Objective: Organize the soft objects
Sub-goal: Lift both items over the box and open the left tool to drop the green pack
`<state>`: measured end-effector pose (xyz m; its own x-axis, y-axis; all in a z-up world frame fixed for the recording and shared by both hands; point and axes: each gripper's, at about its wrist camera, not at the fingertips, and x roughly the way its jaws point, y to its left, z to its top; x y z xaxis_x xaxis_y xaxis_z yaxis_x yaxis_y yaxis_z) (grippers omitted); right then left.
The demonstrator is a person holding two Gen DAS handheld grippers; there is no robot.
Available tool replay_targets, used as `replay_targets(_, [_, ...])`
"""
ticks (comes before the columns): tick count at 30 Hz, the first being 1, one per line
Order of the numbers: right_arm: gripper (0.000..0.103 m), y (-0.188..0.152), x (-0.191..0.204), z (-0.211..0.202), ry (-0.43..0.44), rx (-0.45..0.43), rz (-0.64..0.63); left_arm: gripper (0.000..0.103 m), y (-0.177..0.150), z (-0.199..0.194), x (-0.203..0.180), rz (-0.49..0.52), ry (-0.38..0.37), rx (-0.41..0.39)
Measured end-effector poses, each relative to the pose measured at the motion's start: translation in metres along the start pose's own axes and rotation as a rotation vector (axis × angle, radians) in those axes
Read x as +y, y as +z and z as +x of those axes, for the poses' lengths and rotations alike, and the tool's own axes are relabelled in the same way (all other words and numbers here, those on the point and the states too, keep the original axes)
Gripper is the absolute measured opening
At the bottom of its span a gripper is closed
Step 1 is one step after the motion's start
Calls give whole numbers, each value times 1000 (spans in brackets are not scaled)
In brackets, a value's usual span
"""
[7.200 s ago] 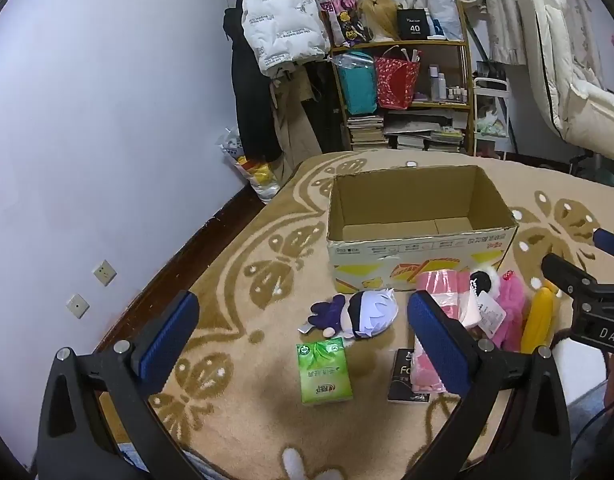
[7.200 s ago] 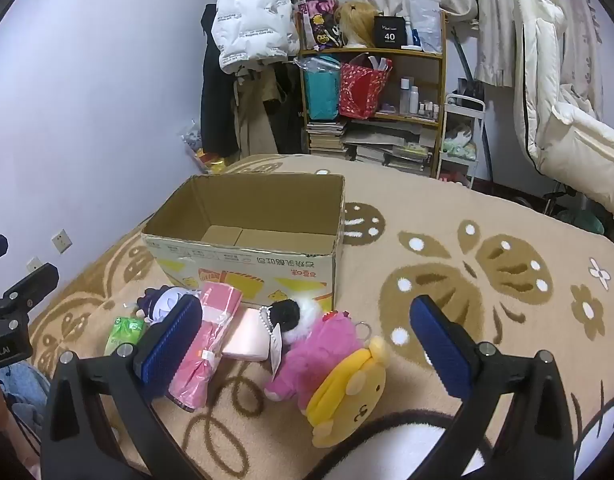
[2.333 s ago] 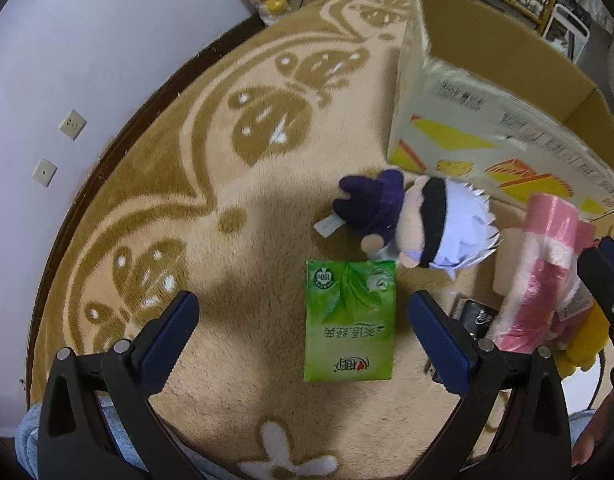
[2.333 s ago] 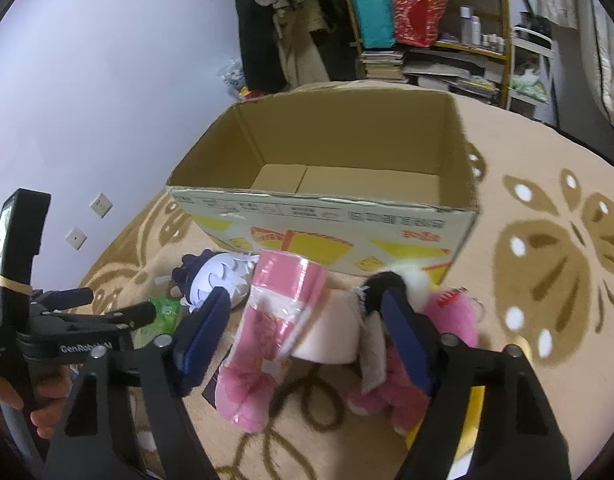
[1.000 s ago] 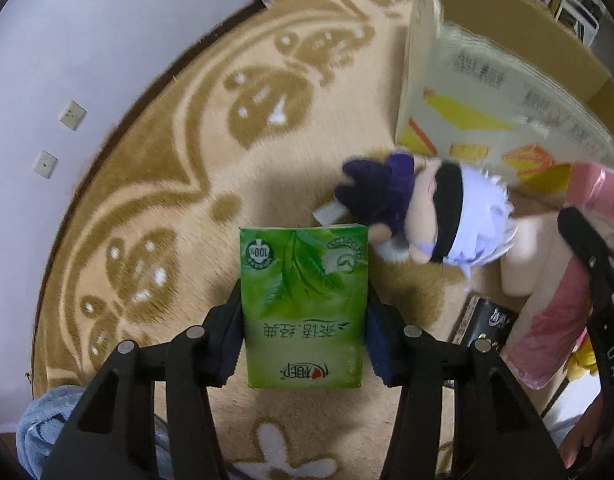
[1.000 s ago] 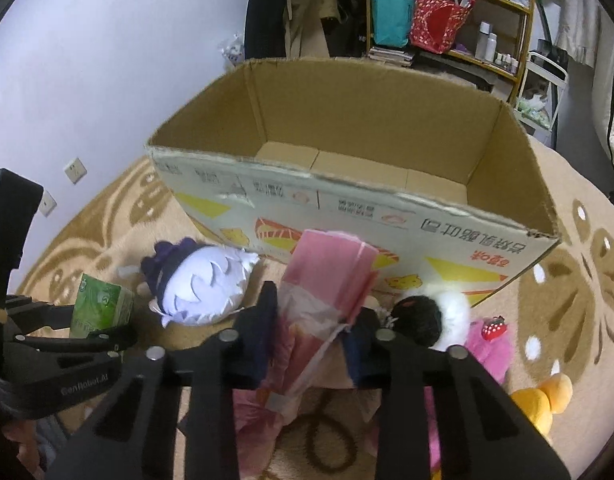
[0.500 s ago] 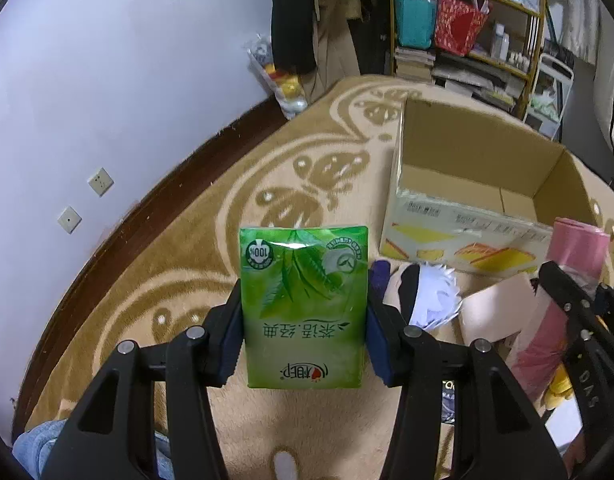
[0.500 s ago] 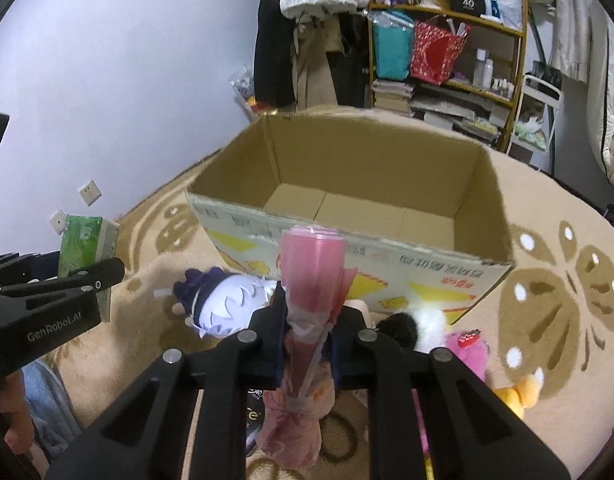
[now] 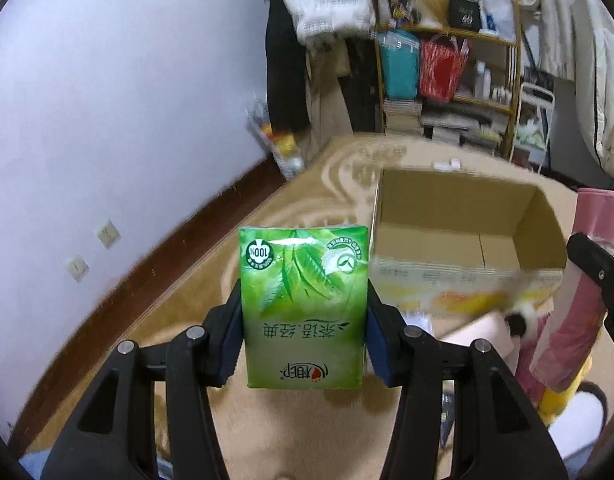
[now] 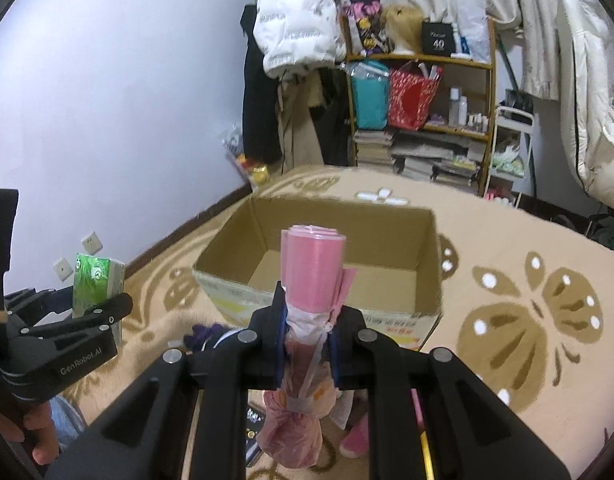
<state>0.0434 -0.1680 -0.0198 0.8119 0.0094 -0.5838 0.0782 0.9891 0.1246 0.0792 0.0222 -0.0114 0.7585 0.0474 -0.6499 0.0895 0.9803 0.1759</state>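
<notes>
My left gripper (image 9: 304, 322) is shut on a green tissue pack (image 9: 304, 304) and holds it up in the air, left of the open cardboard box (image 9: 463, 240). The pack also shows in the right wrist view (image 10: 97, 284). My right gripper (image 10: 308, 340) is shut on a pink plastic roll (image 10: 313, 276), held upright above the carpet just in front of the box (image 10: 335, 276). The box looks empty inside. The pink roll also shows in the left wrist view (image 9: 587, 280).
Plush toys lie on the carpet in front of the box: a purple one (image 10: 203, 334), a pink one (image 10: 355, 438) and a yellow one (image 9: 559, 400). A cluttered shelf (image 10: 419, 108) and hanging coats (image 10: 295, 20) stand behind. A white wall (image 9: 107, 100) is on the left.
Both grippers have risen further with their loads and tilted up toward the box. The view now looks across the room instead of down at the carpet.
</notes>
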Motion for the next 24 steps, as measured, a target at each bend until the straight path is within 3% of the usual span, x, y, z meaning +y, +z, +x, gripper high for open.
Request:
replay_targets(5, [17, 10, -3, -5, -18, -33, -9, 51, 16, -9, -6, 12, -14, -86])
replay_targets(17, [17, 33, -14, 6, -54, -52, -18, 51, 43, 19, -22, 26, -78, -126])
replay_targets(24, [17, 45, -21, 12, -65, -62, -23, 51, 51, 39, -36, 54, -76, -126])
